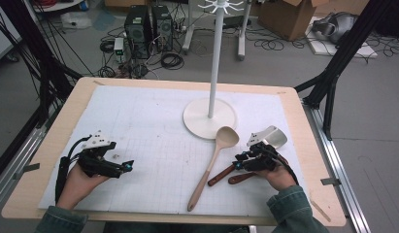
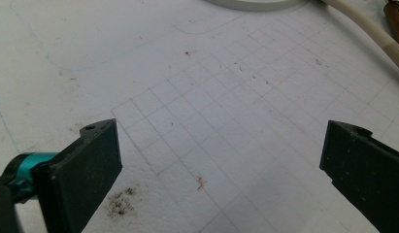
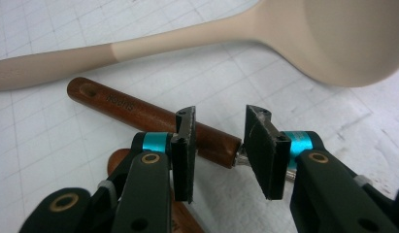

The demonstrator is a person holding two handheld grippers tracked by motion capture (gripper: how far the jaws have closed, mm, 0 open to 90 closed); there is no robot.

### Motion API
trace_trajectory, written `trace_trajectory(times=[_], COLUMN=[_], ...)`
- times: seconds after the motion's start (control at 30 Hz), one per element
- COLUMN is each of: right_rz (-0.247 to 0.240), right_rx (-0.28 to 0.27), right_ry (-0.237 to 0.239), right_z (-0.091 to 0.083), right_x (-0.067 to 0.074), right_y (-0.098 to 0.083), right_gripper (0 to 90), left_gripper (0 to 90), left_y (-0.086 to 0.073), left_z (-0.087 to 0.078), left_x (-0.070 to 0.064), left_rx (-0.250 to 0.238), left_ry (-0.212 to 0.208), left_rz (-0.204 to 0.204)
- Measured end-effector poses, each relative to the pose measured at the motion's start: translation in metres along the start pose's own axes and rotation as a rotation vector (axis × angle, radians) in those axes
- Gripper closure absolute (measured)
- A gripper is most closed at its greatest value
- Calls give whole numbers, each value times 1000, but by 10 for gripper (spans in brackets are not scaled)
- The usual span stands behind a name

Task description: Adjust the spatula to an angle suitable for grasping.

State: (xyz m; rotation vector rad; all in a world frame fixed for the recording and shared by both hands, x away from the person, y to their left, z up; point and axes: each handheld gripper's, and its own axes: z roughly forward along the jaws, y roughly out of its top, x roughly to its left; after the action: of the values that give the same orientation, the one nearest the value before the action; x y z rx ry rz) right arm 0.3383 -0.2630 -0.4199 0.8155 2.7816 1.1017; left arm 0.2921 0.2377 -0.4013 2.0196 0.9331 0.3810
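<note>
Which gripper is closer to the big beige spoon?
The right one. The right gripper sits just beside the beige spoon, its jaws around a brown wooden handle next to it. The left gripper is far off, across the white mat.

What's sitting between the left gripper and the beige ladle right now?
Only bare gridded white mat. In the high view nothing lies between the left gripper and the beige ladle; the left gripper view shows just specks on it.
</note>
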Motion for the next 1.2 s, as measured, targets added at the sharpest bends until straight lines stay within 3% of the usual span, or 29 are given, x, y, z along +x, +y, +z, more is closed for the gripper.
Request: trace_trajectory(times=[0.4,1.2], right_rz=[17,-2], right_rx=[-17,-40], right_ry=[13,72], right_z=[6,21], right_x=[13,39], right_y=[1,6], right_gripper=[654,652], left_gripper=[18,18], left_y=[0,1], left_z=[1,3], left_x=[0,-2], left_rx=[-2,0], left_ry=[-1,-9], left_rz=[2,11])
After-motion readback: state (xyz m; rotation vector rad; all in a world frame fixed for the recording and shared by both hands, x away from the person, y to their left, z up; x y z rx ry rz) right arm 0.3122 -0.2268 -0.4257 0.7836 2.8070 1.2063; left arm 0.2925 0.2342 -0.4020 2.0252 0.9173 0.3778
